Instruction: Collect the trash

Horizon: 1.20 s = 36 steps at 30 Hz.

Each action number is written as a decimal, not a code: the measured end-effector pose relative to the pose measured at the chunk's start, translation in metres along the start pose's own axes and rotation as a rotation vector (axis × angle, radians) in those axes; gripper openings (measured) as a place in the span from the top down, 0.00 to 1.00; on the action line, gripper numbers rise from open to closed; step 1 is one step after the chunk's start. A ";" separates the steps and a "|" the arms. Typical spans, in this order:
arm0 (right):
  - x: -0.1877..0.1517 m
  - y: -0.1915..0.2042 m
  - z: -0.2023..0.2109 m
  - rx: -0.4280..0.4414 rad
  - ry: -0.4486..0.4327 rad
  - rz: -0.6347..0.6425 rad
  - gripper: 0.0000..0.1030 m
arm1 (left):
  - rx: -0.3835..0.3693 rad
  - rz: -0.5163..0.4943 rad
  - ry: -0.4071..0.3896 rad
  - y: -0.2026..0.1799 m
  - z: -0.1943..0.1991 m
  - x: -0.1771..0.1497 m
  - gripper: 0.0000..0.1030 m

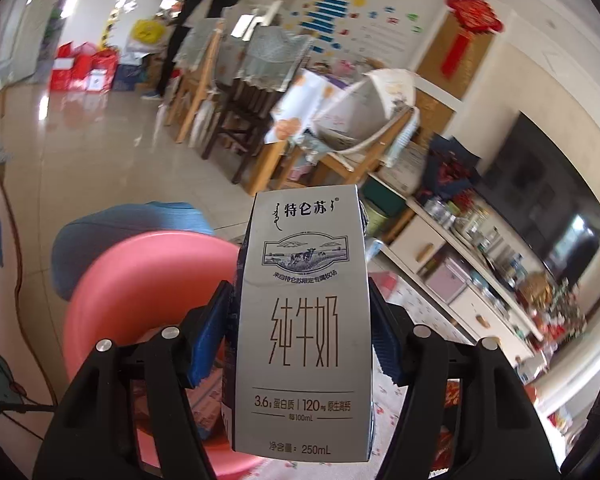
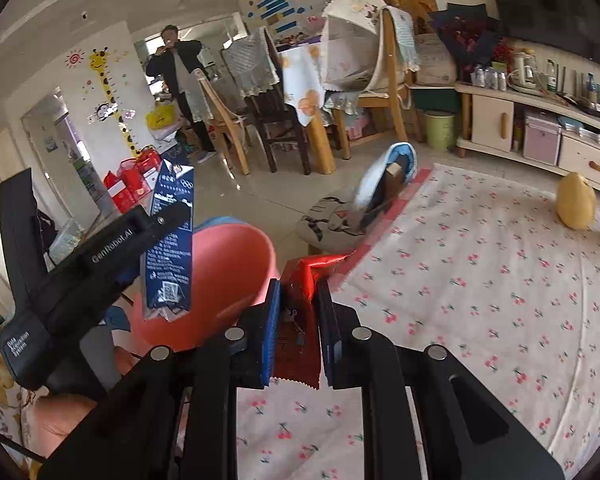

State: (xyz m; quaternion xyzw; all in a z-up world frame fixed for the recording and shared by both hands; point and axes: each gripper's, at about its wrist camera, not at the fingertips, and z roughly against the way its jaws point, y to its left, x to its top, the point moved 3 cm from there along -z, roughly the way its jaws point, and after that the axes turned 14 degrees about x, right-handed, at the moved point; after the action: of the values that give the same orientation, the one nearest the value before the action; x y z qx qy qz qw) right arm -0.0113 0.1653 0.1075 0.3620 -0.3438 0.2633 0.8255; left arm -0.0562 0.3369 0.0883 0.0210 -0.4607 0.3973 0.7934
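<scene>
Milk carton clamped between left gripper pads

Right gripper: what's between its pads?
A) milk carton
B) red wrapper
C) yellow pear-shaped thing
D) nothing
B: the right gripper is shut on a crumpled red wrapper that sits between its blue pads; the milk carton is in the left gripper, above the pink bin.
</scene>
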 end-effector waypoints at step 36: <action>-0.035 -0.032 0.019 -0.338 -0.014 0.082 0.19 | 0.119 -0.294 -0.112 -0.027 -0.002 -0.001 0.04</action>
State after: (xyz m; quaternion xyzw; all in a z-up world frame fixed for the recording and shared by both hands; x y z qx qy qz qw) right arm -0.0185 0.1250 0.0766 0.2055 -0.4034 0.2329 0.8607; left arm -0.0372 0.3185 0.0956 0.1573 -0.4720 0.3017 0.8133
